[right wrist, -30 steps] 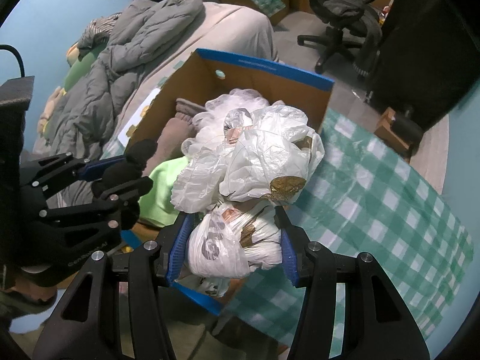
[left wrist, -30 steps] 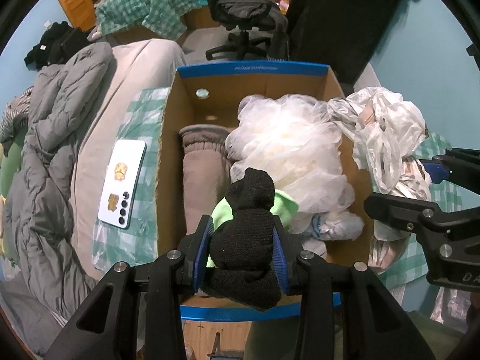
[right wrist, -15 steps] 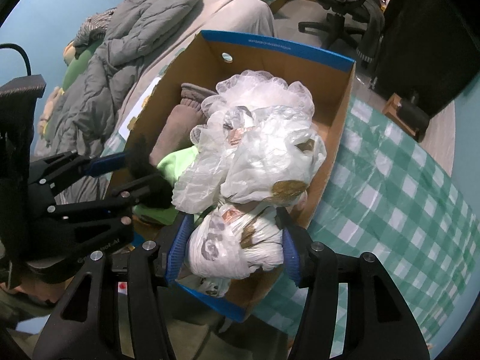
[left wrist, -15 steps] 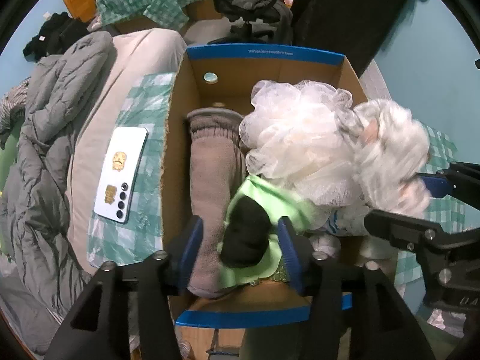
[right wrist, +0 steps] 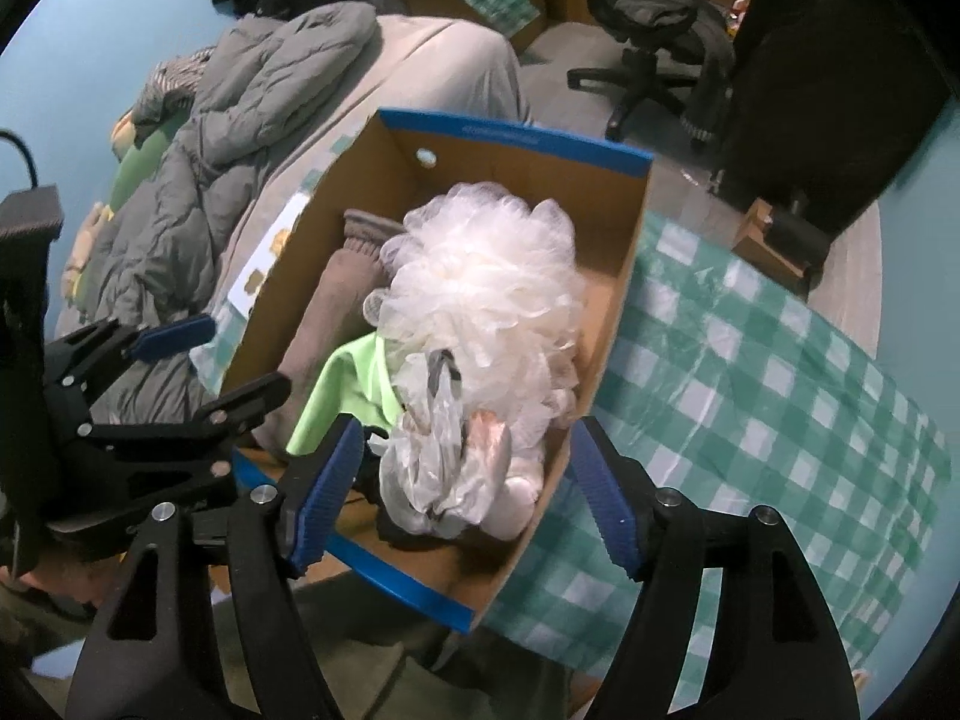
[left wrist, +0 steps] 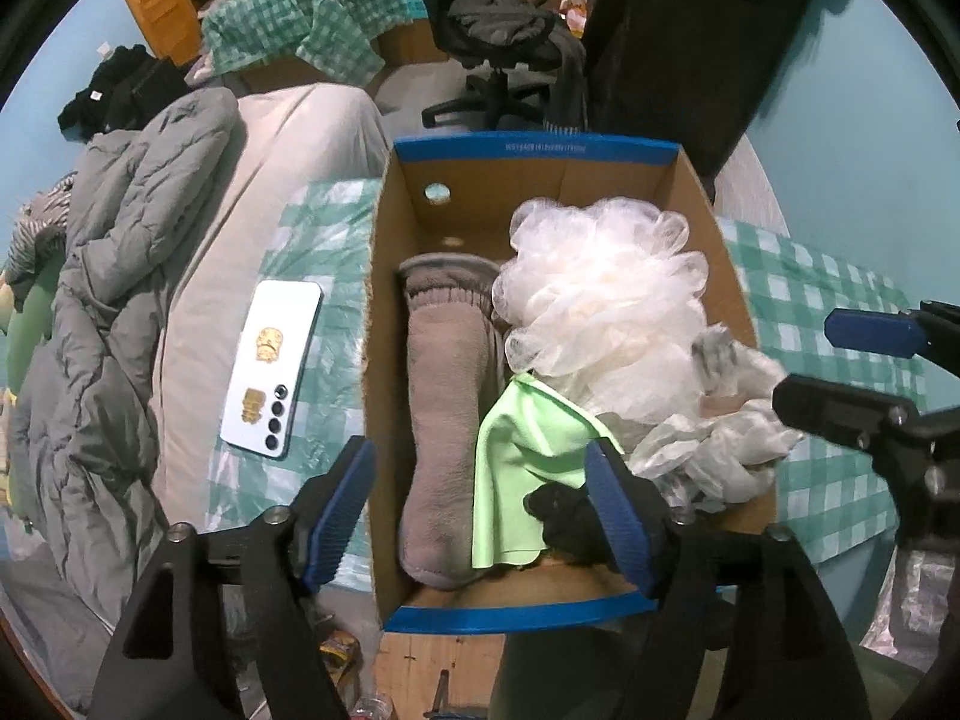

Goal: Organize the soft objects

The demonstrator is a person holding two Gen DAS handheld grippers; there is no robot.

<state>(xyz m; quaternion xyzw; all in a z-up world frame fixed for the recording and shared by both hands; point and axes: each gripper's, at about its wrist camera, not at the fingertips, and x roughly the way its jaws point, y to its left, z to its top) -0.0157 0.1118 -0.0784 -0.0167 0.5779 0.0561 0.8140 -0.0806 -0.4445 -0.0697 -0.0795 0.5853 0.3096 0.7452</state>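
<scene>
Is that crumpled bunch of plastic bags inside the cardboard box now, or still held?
Inside. The plastic bags lie in the cardboard box beside the white mesh pouf, and the right gripper stands open around them, pads apart.

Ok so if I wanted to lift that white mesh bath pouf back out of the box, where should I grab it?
Come straight down from above with the jaws wide and pinch the top ruffles of the mesh pouf. It bulges above the cardboard box, with the brown sock tight on one side and the box wall on the other, so a side approach looks blocked.
</scene>
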